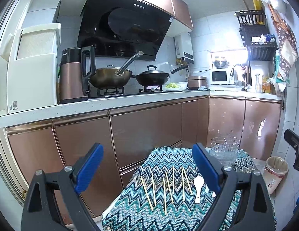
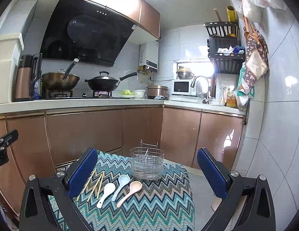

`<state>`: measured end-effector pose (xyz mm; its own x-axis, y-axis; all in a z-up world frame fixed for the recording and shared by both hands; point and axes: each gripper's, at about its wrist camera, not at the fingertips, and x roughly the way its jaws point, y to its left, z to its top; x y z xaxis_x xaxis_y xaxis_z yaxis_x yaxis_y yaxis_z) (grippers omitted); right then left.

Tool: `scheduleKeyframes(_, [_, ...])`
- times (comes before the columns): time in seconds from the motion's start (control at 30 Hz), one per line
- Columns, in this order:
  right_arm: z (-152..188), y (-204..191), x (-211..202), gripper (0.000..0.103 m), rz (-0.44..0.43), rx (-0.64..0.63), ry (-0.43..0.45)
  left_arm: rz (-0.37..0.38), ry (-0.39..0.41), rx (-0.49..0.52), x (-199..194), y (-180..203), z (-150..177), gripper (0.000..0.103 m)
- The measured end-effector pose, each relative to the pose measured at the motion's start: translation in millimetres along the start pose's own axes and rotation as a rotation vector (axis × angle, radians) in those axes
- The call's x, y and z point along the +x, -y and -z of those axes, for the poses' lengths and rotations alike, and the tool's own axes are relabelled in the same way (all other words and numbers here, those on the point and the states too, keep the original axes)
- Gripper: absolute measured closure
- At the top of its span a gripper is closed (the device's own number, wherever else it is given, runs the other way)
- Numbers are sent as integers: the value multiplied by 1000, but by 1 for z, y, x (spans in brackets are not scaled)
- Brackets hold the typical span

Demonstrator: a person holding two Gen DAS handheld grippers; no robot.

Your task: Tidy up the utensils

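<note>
A small table under a zigzag cloth (image 2: 159,202) holds the utensils. Several wooden chopsticks (image 1: 166,188) lie side by side; they also show in the right wrist view (image 2: 93,184). A white spoon (image 2: 106,194), a pale blue spoon (image 2: 120,186) and a beige spoon (image 2: 130,192) lie beside them. The white spoon also shows in the left wrist view (image 1: 198,190). A clear wire utensil holder (image 2: 146,163) stands upright at the far edge, also in the left wrist view (image 1: 224,150). My left gripper (image 1: 147,173) and right gripper (image 2: 147,175) are open, empty, above the table.
Copper cabinet doors (image 2: 82,132) stand close behind the table. The counter carries a kettle (image 1: 72,75), two woks (image 1: 151,77) and a microwave (image 2: 183,87). A lined bin (image 1: 275,171) stands on the floor to the right.
</note>
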<state>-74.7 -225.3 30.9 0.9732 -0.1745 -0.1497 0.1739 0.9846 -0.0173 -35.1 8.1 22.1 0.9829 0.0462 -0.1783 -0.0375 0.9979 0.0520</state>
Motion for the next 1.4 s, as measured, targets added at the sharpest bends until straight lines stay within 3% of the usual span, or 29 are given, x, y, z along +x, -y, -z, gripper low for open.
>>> scheduleKeyframes(0.33, [-1,1,-2,0,55,-16,-3,20,-7,3,3,-2,1,10])
scheduleKeyframes(0.97, [-3,10,10,0,54,-14,-19,-40,0,-17,18,-8,-1,9])
scheduleKeyframes(1.4, [-7,13,31,0,36,-8,-44,2,12,-37,33,-2,-11,9])
